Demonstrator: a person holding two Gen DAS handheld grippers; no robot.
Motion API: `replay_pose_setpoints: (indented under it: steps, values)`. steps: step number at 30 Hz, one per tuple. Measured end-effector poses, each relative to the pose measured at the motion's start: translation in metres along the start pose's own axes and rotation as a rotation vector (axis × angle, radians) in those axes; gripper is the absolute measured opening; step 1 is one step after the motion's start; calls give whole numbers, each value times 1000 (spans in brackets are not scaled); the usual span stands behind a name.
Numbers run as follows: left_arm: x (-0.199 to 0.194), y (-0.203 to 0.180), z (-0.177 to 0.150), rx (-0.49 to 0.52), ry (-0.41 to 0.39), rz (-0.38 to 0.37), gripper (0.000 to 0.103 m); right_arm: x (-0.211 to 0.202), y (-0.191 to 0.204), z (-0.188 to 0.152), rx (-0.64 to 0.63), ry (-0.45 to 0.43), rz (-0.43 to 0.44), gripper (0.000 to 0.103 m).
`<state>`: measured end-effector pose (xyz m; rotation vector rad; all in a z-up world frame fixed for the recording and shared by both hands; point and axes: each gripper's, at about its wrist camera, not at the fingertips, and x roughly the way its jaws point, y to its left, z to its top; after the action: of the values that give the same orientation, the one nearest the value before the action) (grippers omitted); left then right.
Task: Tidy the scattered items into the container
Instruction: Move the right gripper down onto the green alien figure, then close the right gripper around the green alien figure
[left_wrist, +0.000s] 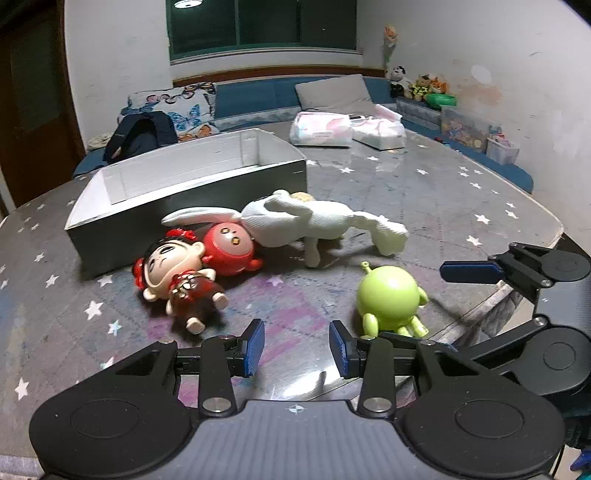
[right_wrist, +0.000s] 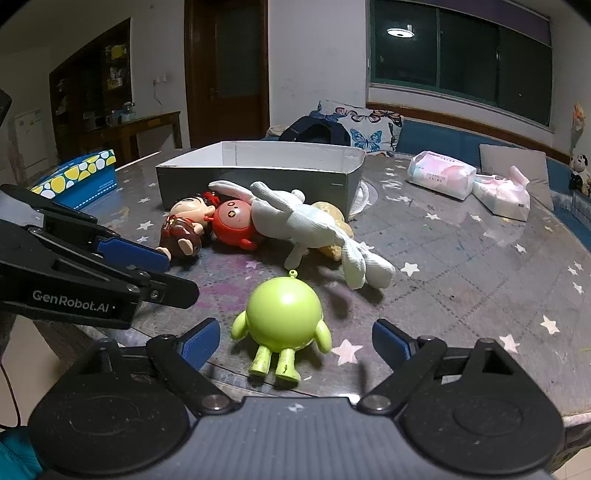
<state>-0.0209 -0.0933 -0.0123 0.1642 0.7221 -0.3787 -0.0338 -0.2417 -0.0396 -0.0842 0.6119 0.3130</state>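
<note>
An open grey box (left_wrist: 192, 206) with a white inside stands upright. Just beside it lie a red-dressed doll (left_wrist: 177, 280), a red round toy (left_wrist: 231, 249) and a white plush rabbit (left_wrist: 317, 221); a green figure (right_wrist: 284, 314) lies nearer, apart.

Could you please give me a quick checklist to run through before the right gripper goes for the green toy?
1. Right gripper open wide enough for the toy: ok.
2. Green toy lined up between its fingers, pads not yet touching: ok.
3. Left gripper empty and open, away from the green toy: ok.
4. Space around the green toy, white plush rabbit apart from it: ok.
5. Grey box upright with its top open: ok.
6. Room inside the box: cannot tell, its floor is mostly hidden by the walls.
</note>
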Motion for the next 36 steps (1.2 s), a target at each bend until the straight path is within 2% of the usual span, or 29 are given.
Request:
replay_pose_setpoints:
  steps: [18,20,28,36]
  values:
    - [0,-10,11,21,-2,-144,41,5,-3,0,13,10,13,74]
    - [1,-11,12,23,-1,-157,41,6,-4,0,13,11,18,69]
    - [7,-11,21,7,20,-228,41,9,-4,1,14,11,39,58]
    - [20,-12,28,12,52,-268,41,13,-5,2,17,9,57,49]
